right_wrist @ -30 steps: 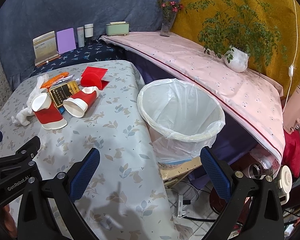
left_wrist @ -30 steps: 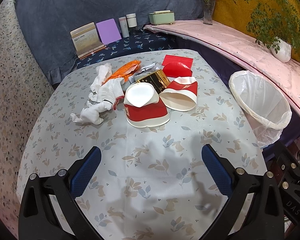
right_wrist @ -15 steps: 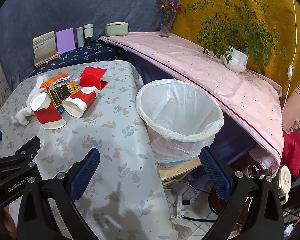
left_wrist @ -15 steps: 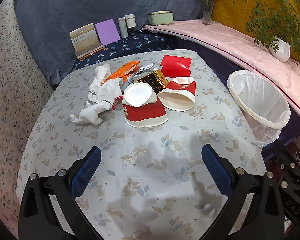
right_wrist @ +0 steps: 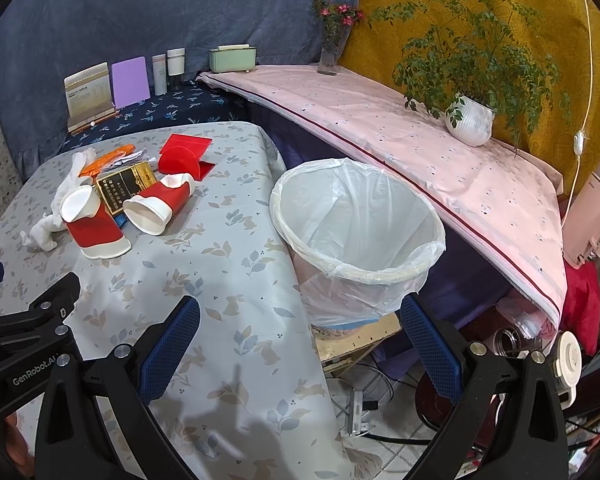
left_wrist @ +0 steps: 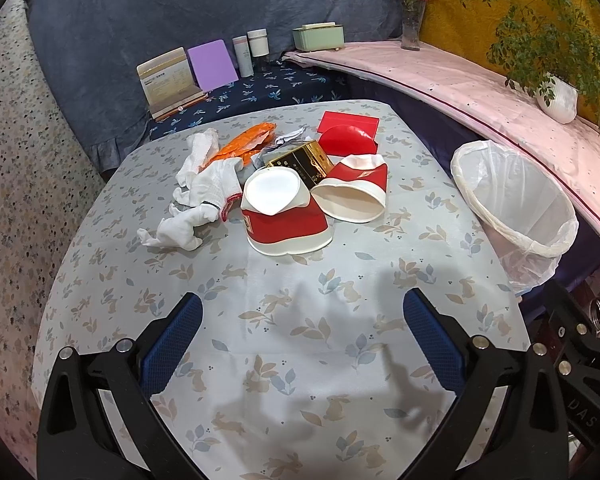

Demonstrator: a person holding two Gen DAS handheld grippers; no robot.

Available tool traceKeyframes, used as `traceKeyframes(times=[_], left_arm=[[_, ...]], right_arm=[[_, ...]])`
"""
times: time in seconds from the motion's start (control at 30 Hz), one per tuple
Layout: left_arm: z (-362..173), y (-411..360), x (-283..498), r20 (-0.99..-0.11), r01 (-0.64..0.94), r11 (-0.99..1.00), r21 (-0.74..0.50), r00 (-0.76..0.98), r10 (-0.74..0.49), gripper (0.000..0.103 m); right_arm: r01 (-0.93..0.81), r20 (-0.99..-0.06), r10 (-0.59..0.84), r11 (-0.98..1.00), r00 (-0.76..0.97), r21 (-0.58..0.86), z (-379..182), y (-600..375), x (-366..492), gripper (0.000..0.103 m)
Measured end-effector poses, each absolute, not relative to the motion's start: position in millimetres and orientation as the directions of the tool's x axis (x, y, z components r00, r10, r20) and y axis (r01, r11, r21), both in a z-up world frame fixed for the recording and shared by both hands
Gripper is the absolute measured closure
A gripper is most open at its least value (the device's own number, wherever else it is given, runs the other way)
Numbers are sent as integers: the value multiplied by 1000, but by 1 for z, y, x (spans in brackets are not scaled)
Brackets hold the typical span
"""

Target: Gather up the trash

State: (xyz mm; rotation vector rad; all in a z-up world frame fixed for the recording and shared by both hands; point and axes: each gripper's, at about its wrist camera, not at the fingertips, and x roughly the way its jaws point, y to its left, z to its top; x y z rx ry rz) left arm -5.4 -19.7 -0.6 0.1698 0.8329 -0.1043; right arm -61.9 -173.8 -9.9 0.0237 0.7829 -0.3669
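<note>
Both jaws held wide, empty. Trash pile on counter: crushed red cup at 12 o'clock from left gripper, axis toward 11. Bin at 12 from right gripper. Left judged nearer.

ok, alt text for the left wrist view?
Open left gripper hovers over a floral tablecloth, facing a trash pile: two red paper cups, a gold box, white gloves, orange wrapper. A lined bin stands off the table's right edge.
</note>
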Motion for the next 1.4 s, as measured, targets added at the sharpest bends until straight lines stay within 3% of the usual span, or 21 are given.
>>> traceKeyframes(times=[0.8,1.4], left_arm=[[3,-8,1,-729,182,981,68,680,-76,7],[-23,78,69,-735,43,996,76,677,27,7]], right_arm=[[350,-678,-344,927,650,-134,-3,-171,-55,7],[270,-715,-260,957,649,-103,-25,-137,11,7]])
